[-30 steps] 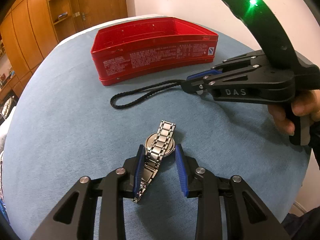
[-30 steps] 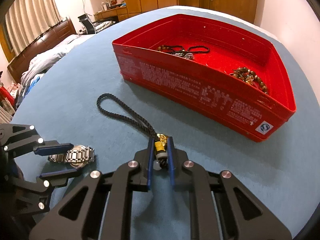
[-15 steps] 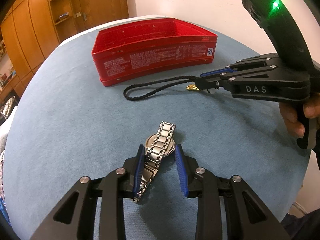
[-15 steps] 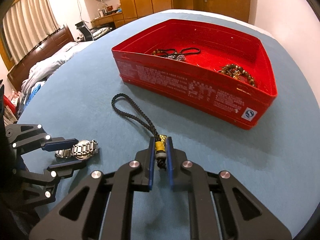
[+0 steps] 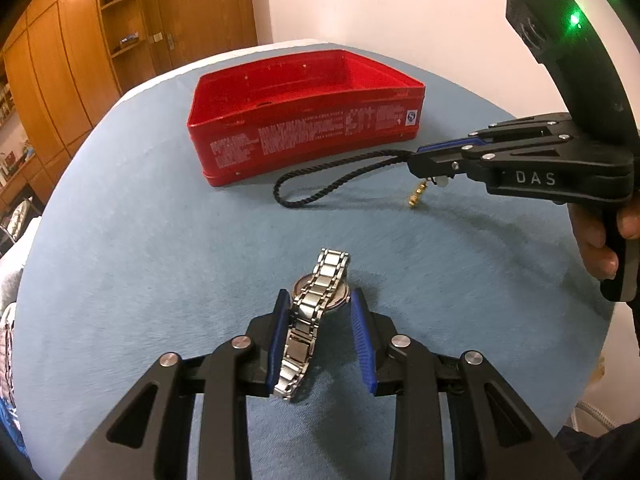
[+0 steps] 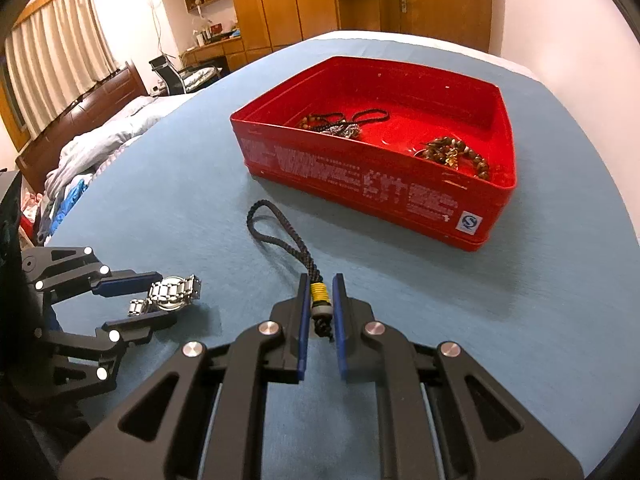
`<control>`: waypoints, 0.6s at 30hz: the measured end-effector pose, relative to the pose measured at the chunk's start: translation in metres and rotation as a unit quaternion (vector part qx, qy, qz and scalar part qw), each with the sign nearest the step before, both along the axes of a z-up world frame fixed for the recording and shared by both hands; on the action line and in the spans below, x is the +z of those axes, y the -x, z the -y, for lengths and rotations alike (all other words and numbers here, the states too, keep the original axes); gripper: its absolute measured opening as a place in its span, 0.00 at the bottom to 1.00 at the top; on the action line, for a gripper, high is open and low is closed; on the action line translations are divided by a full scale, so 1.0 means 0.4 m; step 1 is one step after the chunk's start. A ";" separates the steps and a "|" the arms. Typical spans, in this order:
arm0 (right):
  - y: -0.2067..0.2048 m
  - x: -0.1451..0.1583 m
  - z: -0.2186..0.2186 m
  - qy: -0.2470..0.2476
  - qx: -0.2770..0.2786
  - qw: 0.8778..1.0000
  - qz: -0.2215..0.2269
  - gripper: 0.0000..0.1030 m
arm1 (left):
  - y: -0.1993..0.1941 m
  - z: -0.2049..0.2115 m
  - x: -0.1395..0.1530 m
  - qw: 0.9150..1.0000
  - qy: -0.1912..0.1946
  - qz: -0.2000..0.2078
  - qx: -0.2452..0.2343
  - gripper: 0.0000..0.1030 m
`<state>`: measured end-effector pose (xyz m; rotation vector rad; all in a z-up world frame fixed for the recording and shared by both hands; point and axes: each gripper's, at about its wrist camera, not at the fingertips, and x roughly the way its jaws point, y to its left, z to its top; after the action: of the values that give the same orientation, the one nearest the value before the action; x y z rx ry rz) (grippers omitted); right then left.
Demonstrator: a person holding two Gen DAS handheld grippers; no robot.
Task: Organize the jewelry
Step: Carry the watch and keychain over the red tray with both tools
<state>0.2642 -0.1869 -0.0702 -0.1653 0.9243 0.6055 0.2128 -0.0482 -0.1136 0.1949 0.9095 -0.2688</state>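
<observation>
A silver metal watch (image 5: 316, 300) lies on the blue tabletop. My left gripper (image 5: 318, 297) is shut on it, one blue pad against each side of its case, and part of the band runs back between the fingers. My right gripper (image 6: 322, 280) is shut on the yellow-and-grey bead end of a black braided cord (image 6: 280, 236). The cord's loop trails on the table toward the red box (image 6: 360, 176). In the left wrist view the right gripper (image 5: 416, 158) hovers just above the table, with a small gold charm (image 5: 418, 196) dangling under it.
The red box holds a brown beaded bracelet (image 6: 456, 152) and a dark necklace (image 6: 344, 124). A person's hand (image 5: 596, 240) holds the right gripper's handle. A bed with bedding (image 6: 88, 148) stands beyond the left table edge, and wooden wardrobes line the far wall.
My right gripper has risen and drawn back with the cord's bead end, dragging the loop along the table in front of the red box. The left gripper and the watch stayed put.
</observation>
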 end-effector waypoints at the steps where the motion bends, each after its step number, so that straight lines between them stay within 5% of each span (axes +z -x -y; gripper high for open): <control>1: 0.003 0.003 0.002 0.000 0.000 1.000 0.001 0.09 | 0.002 -0.001 0.004 1.000 0.001 0.002 0.001 0.30; 18: 0.064 0.075 0.035 -0.010 -0.012 0.999 0.030 0.09 | 0.035 -0.017 0.065 1.000 0.016 0.021 -0.005 0.30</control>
<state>0.2388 -0.2008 -0.0403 -0.1539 0.8601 0.5852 0.1987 -0.0416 -0.0877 0.1751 0.8624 -0.2879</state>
